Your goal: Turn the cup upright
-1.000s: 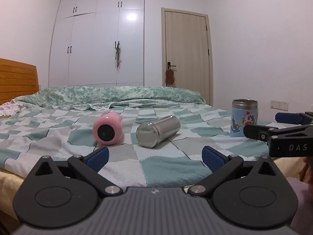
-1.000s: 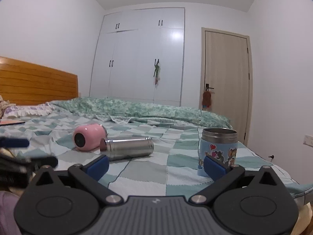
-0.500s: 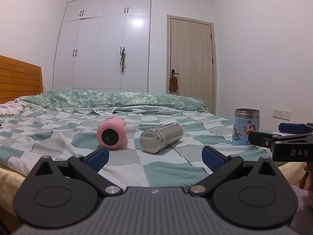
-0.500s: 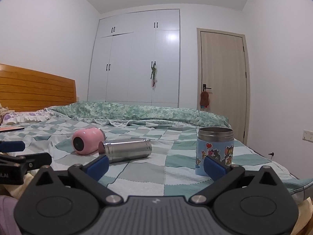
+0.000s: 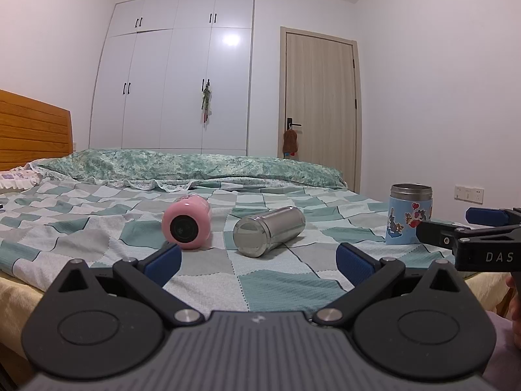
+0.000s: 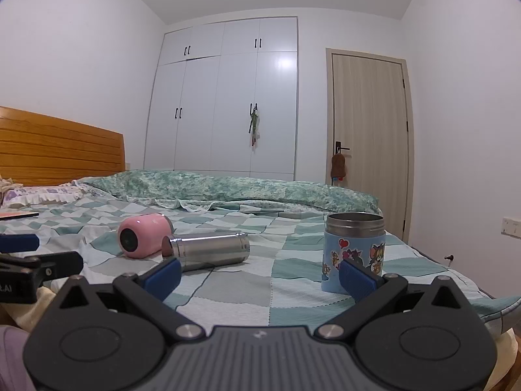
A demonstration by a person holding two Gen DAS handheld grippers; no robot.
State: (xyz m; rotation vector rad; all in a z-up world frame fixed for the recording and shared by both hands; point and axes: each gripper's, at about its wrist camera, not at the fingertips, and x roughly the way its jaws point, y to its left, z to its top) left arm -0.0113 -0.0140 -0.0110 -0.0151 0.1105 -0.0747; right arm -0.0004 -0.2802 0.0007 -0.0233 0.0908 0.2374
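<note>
We see a bed [image 5: 293, 290] with a steel cup [image 5: 268, 234] and pink cup [image 5: 187, 224] on their sides, cartoon cup [image 6: 353, 251] upright. Left gripper [image 5: 259, 260] and right gripper [image 6: 259, 272] both spread wide, empty. Risk: round cups roll on soft quilt when nudged. Readable: "DAS" on the other tool.

We note both views tipped upward over the last second: more ceiling shows, and the bed [image 5: 276, 280] sits lower in each. In the left wrist view the pink cup [image 5: 186, 223], steel cup [image 5: 268, 235] and cartoon cup [image 5: 409, 215] have slid down-frame and slightly right. The right hand-held gripper [image 5: 456, 228] at that view's right edge has dropped lower too. In the right wrist view the left hand-held gripper [image 6: 45, 254] now reaches further in from the left edge, and higher.
</note>
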